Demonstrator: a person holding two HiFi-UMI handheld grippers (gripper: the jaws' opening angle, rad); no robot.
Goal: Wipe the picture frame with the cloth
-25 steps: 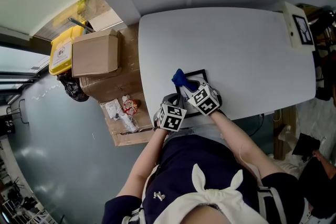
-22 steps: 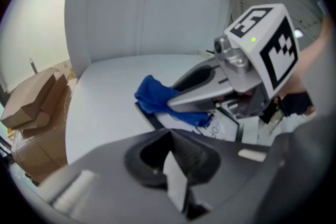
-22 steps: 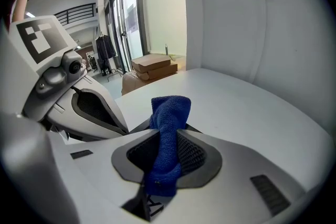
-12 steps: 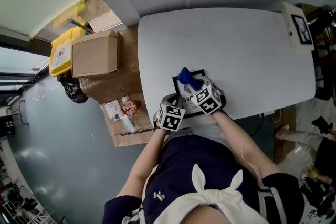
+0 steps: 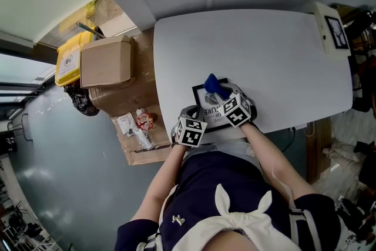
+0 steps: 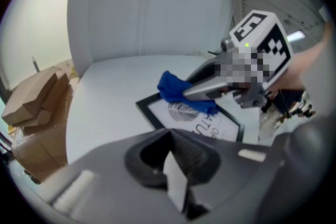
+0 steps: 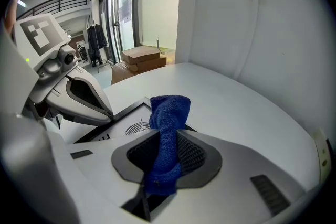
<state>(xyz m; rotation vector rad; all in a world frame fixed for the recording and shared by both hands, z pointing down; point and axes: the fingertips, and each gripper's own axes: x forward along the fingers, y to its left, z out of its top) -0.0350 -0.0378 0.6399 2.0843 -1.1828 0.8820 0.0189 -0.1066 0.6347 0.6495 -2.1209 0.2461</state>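
A black picture frame (image 5: pixel 205 106) with a white print lies flat near the front edge of the white table (image 5: pixel 264 50). My right gripper (image 5: pixel 223 97) is shut on a blue cloth (image 5: pixel 215 86) and holds it on the frame's far side. In the right gripper view the cloth (image 7: pixel 167 128) stands up from the shut jaws (image 7: pixel 164 168) over the frame (image 7: pixel 126 126). My left gripper (image 5: pixel 196 114) sits at the frame's near left corner with its jaws together. A pale sliver (image 6: pixel 175 182) shows between them; I cannot tell what it is. The left gripper view shows the cloth (image 6: pixel 177 93) on the frame (image 6: pixel 197 124).
Left of the table stand a shut cardboard box (image 5: pixel 106 60), a yellow bin (image 5: pixel 69 57) and an open carton with small packets (image 5: pixel 137 126). A white block with a square marker (image 5: pixel 333 28) rests on the table's far right corner.
My right gripper has slid the blue cloth to the right across the frame's far part, uncovering more of the print. The left gripper has stayed in place.
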